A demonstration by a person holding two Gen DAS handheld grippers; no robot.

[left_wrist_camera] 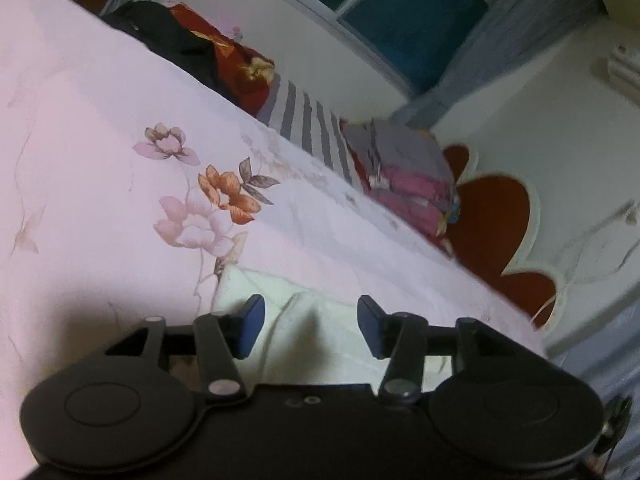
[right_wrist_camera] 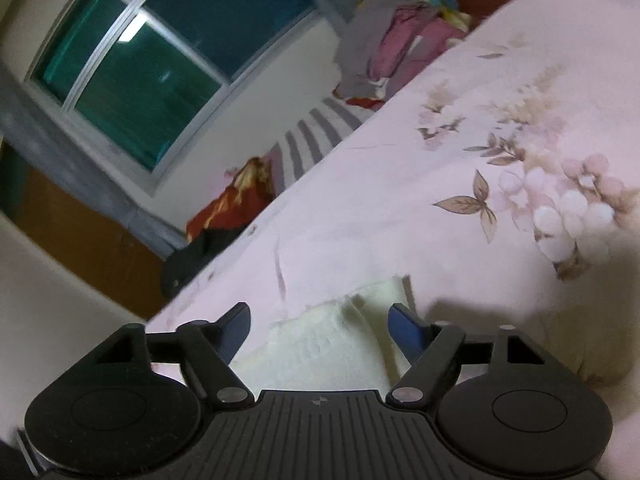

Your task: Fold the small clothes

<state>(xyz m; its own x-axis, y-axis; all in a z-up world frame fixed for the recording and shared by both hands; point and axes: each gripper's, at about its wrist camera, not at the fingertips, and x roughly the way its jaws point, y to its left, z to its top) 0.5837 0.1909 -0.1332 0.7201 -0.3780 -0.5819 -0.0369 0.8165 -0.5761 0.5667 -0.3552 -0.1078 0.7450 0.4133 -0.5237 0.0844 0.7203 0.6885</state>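
A small cream-white garment [left_wrist_camera: 304, 320] lies on the pink floral bedsheet [left_wrist_camera: 100, 152]. My left gripper [left_wrist_camera: 310, 312] is open, its blue-padded jaws standing apart just over the garment's edge, not closed on it. The same cream garment [right_wrist_camera: 332, 344] shows in the right wrist view, lying on the sheet [right_wrist_camera: 460, 160] between the jaws of my right gripper [right_wrist_camera: 320, 320], which is also open and empty. How much of the garment lies under each gripper body is hidden.
Along the far edge of the bed lie a grey and pink clothes pile [left_wrist_camera: 404, 172], a striped cloth [left_wrist_camera: 308, 120], a red patterned cloth [left_wrist_camera: 236, 64] and a black garment [left_wrist_camera: 160, 28]. A window [right_wrist_camera: 152, 60] and a red flower-shaped headboard [left_wrist_camera: 496, 232] stand beyond.
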